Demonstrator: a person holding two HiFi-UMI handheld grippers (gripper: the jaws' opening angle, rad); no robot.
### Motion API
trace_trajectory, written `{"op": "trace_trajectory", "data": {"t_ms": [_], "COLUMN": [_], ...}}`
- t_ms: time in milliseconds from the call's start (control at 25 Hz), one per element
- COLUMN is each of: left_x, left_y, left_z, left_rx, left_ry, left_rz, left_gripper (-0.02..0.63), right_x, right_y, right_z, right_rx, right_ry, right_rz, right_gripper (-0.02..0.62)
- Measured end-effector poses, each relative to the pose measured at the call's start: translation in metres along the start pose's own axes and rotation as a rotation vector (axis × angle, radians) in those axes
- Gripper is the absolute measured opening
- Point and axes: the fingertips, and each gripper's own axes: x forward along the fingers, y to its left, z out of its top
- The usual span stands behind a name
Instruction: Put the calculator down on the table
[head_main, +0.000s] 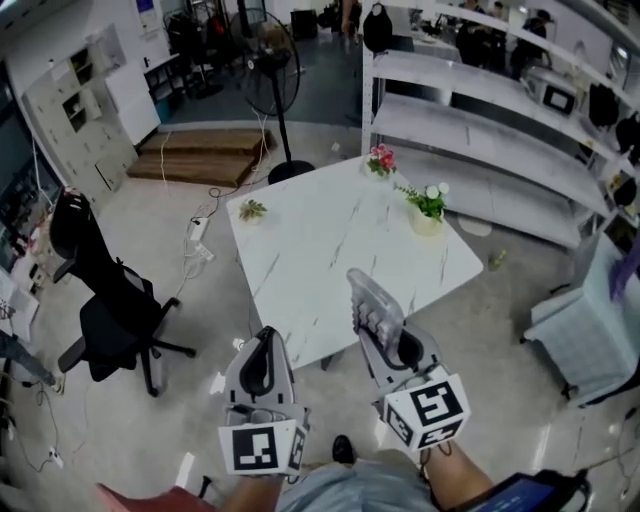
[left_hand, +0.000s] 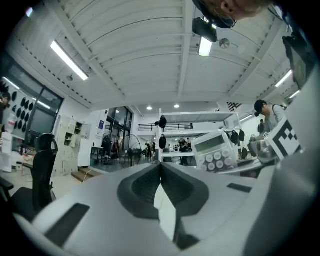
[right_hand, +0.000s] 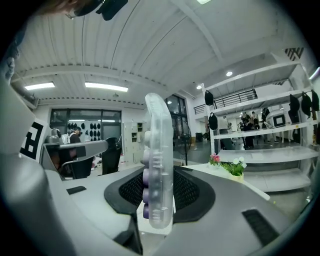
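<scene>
The right claw (head_main: 388, 340) grips the calculator (head_main: 372, 305) by its lower end. It stands upright and edge-on in the air by the near edge of the worktop (head_main: 330, 250), apparently just short of it, though the steep head view makes that hard to judge. The left claw (head_main: 263, 340) is closed on nothing.

To set it down well, carry it to the bare middle, well clear of the yellow flower pot (head_main: 428, 207). Tip it flat with the keys up, let its back rest fully, and only then ease the jaws apart.

The case looks like clear, smooth plastic, slim with rounded ends, with domed purplish keys and a grey display. The worktop is white, veined like marble, hard and glossy, so a tilted release could let it skid.
</scene>
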Motion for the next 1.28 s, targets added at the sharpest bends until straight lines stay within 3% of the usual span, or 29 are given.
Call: {"op": "trace_trajectory", "data": {"t_ms": [680,1000,1280], "left_x": [0.115,0.215,0.27], "left_y": [-0.011,-0.011,-0.005], "left_z": [-0.049,-0.048,-0.026], "left_rx": [0.002,0.057,0.077], "left_ry": [0.092,0.084,0.062], "left_rz": [-0.093,-0.051,0.024], "left_gripper": [0.008,0.008,0.008], "right_x": [0.071,0.139,0.196], "right_y": [-0.085,-0.158,-0.194], "right_z": [-0.019,-0.015,0.016], "right_rx": [0.044,0.072,0.06], "right_ry": [0.058,0.094,0.076], "right_rz": [-0.098,-0.074,-0.006], "right_gripper": [0.147,0.147,0.147]}}
